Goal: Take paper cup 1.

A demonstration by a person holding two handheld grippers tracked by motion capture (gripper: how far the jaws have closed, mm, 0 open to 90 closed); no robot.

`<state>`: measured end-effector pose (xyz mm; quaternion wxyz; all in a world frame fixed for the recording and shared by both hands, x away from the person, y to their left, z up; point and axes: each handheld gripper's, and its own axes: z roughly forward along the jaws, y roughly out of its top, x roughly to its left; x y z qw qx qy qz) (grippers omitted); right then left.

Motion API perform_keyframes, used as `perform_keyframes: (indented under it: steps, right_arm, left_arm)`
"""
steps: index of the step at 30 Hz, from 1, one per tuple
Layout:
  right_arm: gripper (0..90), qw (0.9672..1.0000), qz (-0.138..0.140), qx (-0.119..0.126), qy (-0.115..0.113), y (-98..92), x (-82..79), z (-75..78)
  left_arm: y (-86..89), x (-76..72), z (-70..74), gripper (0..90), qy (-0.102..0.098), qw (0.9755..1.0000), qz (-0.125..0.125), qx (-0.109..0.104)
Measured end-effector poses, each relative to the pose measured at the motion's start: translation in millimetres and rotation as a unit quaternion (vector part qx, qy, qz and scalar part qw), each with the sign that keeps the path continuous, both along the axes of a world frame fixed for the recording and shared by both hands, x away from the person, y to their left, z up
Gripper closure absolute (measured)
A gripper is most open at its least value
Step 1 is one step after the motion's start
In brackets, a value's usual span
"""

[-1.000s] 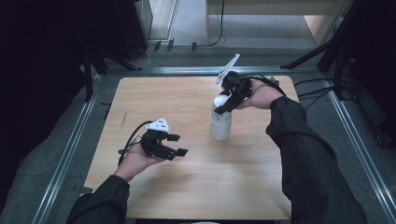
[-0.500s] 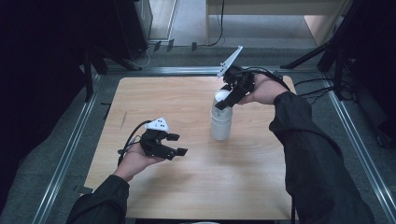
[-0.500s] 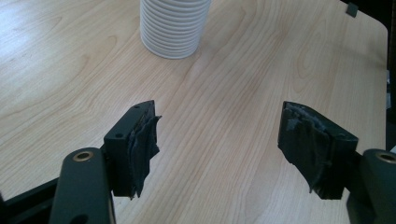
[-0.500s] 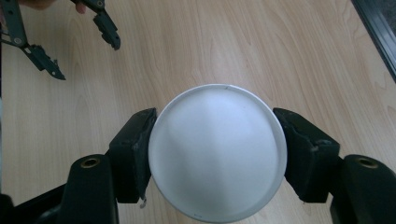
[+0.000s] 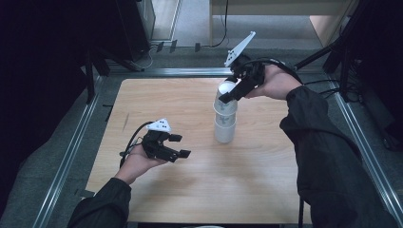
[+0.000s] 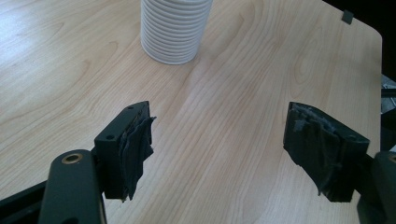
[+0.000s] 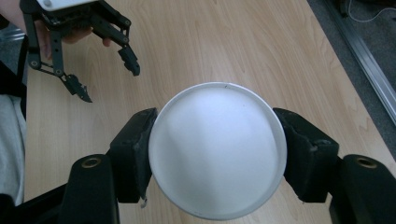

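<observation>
Item: top cup (image 7: 217, 149), white, upturned, pinched by the right gripper (image 5: 231, 93) and raised off the cup stack (image 5: 225, 124), which stands toward the table's (image 5: 266, 190) far edge. Left gripper (image 5: 177, 146): spread, empty, jaws just opening, near the left edge, seemingly waiting.

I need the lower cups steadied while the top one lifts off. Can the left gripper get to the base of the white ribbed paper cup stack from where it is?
Probably yes. The left gripper stands open and empty, with bare wooden table between it and the stack's base.
</observation>
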<state>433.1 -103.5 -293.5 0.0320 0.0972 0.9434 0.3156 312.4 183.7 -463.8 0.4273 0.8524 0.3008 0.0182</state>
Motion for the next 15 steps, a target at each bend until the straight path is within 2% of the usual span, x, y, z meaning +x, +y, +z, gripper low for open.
perform_keyframes:
  steps: [4,5,10,13,15]
  right_arm:
    - [34.9,1.0,-0.001,-0.001,-0.006,-4.1,-5.3,13.7]
    - [34.9,1.0,-0.001,0.002,-0.009,-7.0,-8.6,21.6]
    - [35.0,0.9998,0.006,0.013,-0.011,-10.9,-16.9,31.9]
    - [35.3,0.9997,0.013,0.006,-0.02,-10.7,-26.7,33.5]
    - [35.4,0.9995,0.02,-0.002,-0.025,-9.2,-34.1,28.8]
  left_arm:
    - [0.3,0.4,-0.1,23.5,0.0,1.0,0.001,0.0]
    - [0.3,0.5,-0.2,23.4,0.0,1.0,0.001,0.0]
    - [0.8,0.5,0.3,23.1,0.0,1.0,-0.001,0.001]
    - [0.4,0.5,0.7,22.4,0.0,1.0,-0.002,0.0]
    - [0.2,0.3,1.1,21.9,0.0,1.0,-0.003,-0.003]
